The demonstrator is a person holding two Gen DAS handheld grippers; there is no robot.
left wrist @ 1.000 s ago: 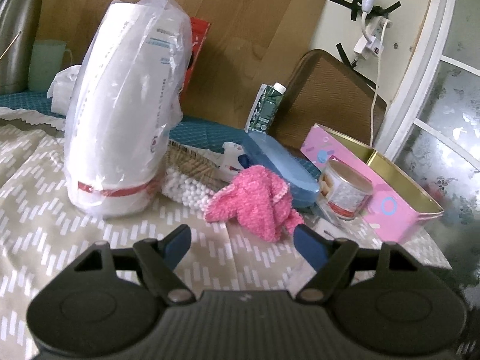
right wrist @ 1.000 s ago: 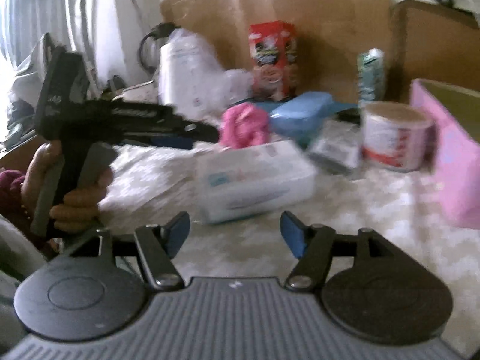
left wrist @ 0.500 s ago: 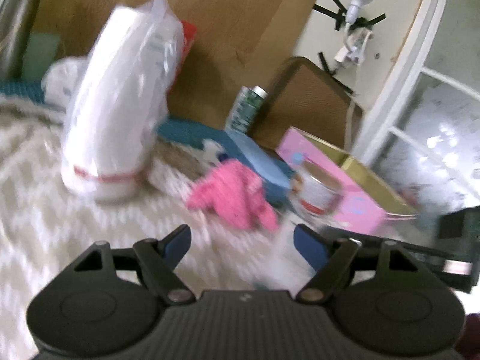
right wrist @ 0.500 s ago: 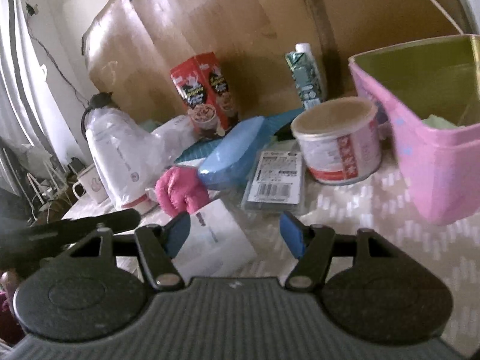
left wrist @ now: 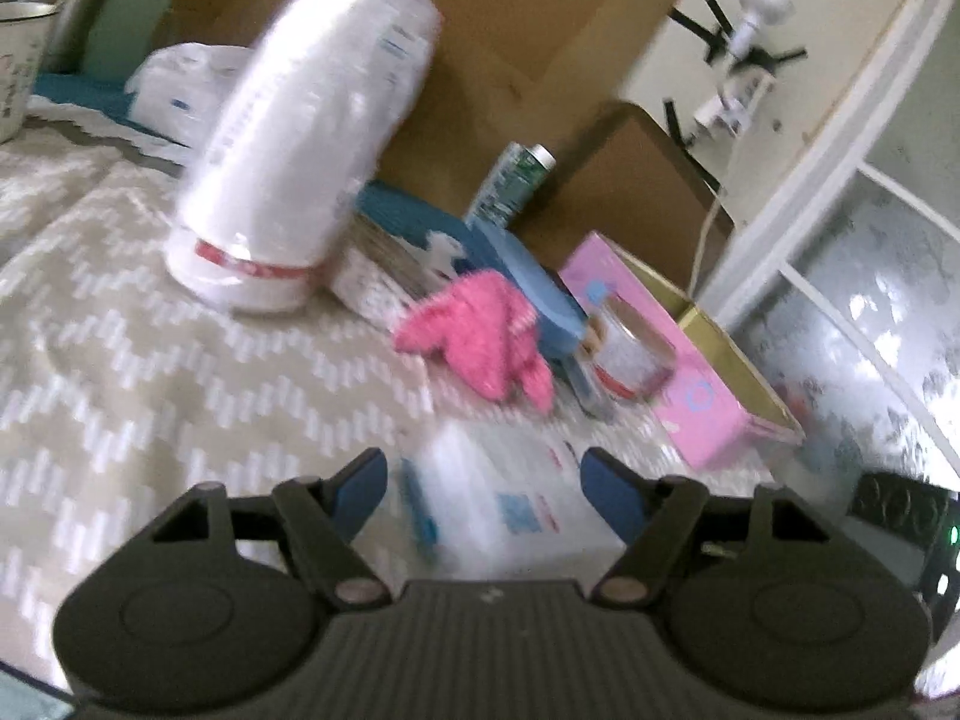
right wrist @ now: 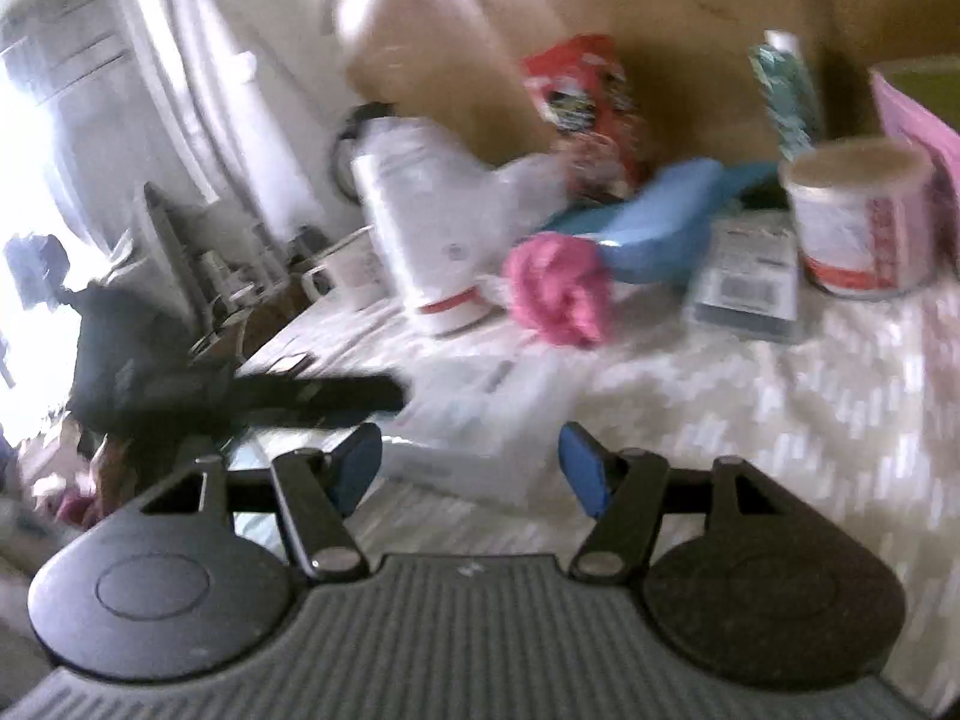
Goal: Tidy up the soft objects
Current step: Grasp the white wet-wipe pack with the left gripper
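A white soft pack with blue print [left wrist: 498, 504] lies on the patterned cloth between the fingers of my left gripper [left wrist: 483, 483]. The jaws are closing, with a gap still showing at the left pad. In the right wrist view the same pack [right wrist: 480, 420] lies just ahead of my right gripper [right wrist: 471, 468], which is open with nothing between its fingers. The left gripper [right wrist: 390, 399] reaches in from the left onto the pack. Farther back lies a fuzzy pink cloth [left wrist: 480, 336] [right wrist: 558, 288], apart from both grippers. The frames are blurred.
A plastic-wrapped white cup stack [left wrist: 300, 150] stands behind on the left. A blue case [left wrist: 528, 294], a white tub [left wrist: 630, 354] and an open pink box [left wrist: 708, 396] sit to the right. A flat barcode packet [right wrist: 750, 282], red carton [right wrist: 588, 102] and green carton [left wrist: 510, 180] crowd the back.
The left gripper swung right and forward, so the white pack now lies between its fingers, and its jaws have narrowed. The right view shook and turned; the right jaws look unchanged.
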